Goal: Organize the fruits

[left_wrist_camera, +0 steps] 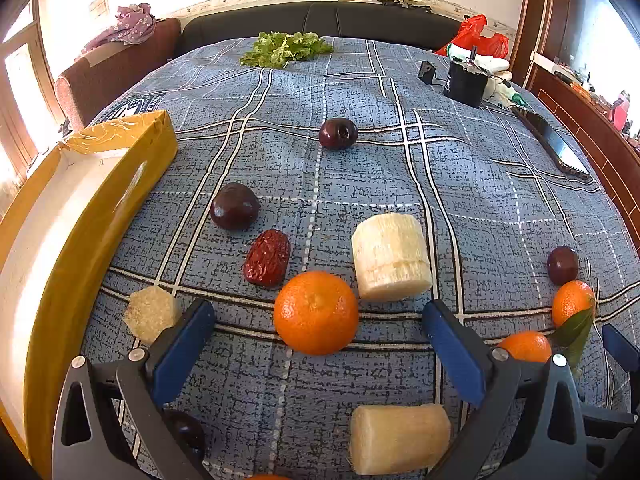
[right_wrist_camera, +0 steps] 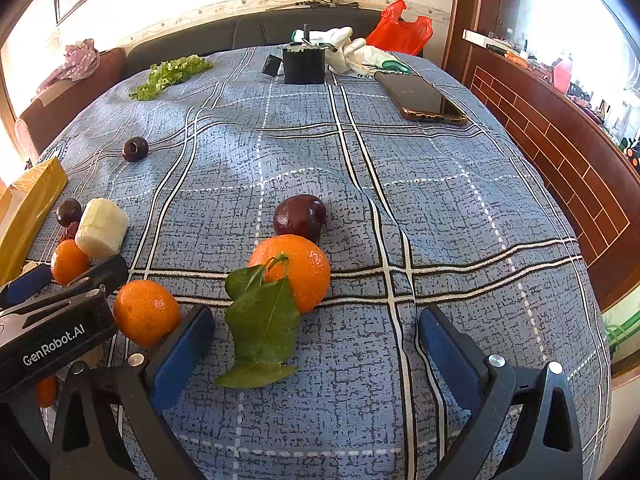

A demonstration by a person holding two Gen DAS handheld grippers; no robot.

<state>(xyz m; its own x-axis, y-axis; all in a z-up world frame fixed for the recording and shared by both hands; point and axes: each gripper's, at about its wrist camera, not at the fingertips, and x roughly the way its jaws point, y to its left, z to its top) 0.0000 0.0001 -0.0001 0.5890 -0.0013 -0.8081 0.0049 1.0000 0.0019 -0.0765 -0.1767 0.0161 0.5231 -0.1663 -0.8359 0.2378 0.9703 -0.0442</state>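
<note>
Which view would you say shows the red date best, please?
The left wrist view: the red date lies whole and close, between a dark plum and an orange. In the right wrist view only a sliver shows beside the white chunk.

Between the wide-spread blue fingers of the left gripper sits a tangerine with a sugarcane chunk and dried jujube crowding behind, while bare blue tablecloth lies open rightward.
</note>
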